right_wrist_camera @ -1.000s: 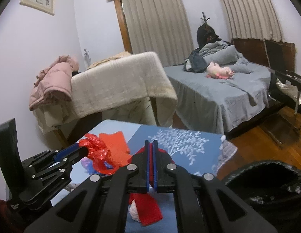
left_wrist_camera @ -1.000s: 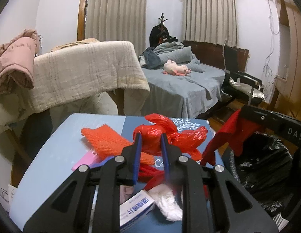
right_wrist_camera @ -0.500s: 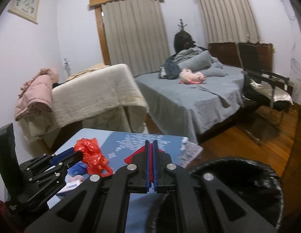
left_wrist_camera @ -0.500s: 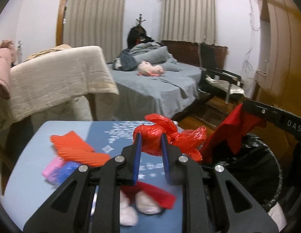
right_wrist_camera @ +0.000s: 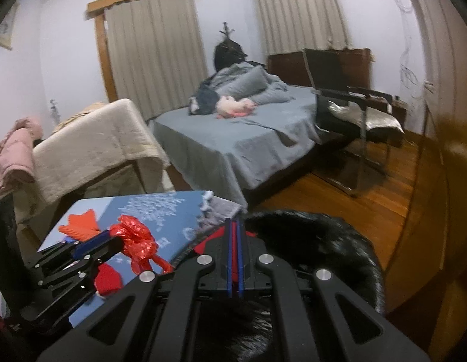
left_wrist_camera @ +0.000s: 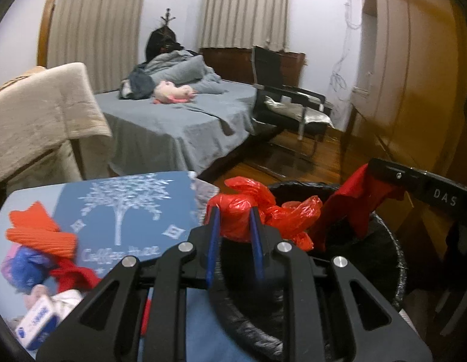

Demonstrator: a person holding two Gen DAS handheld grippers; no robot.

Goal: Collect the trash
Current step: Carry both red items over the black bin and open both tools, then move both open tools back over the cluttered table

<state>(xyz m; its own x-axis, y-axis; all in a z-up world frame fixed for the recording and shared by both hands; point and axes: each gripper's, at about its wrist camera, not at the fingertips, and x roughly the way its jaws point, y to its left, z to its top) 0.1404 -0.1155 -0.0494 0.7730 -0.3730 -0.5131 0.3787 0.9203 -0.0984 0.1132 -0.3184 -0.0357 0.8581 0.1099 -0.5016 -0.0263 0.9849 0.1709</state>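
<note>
My left gripper (left_wrist_camera: 233, 214) is shut on a crumpled red plastic bag (left_wrist_camera: 257, 211) and holds it at the near rim of the black-lined trash bin (left_wrist_camera: 390, 259). The bag and left gripper also show in the right wrist view (right_wrist_camera: 137, 241). My right gripper (right_wrist_camera: 233, 226) is shut on a flat red wrapper (right_wrist_camera: 212, 239), seen hanging over the bin in the left wrist view (left_wrist_camera: 354, 205). The bin (right_wrist_camera: 339, 241) lies just under and ahead of the right gripper.
On the blue table (left_wrist_camera: 119, 205) lie an orange foam net (left_wrist_camera: 37, 232), a blue crumpled wrapper (left_wrist_camera: 25, 265), red scraps (left_wrist_camera: 73, 277) and a small white-blue box (left_wrist_camera: 37, 322). A bed (right_wrist_camera: 233, 138), a black chair (right_wrist_camera: 351, 108) and a blanket-covered rack (right_wrist_camera: 91, 144) stand beyond.
Both grippers have swung right from over the table to the trash bin, each carrying its red piece. The table litter has slid to the left of both views.
</note>
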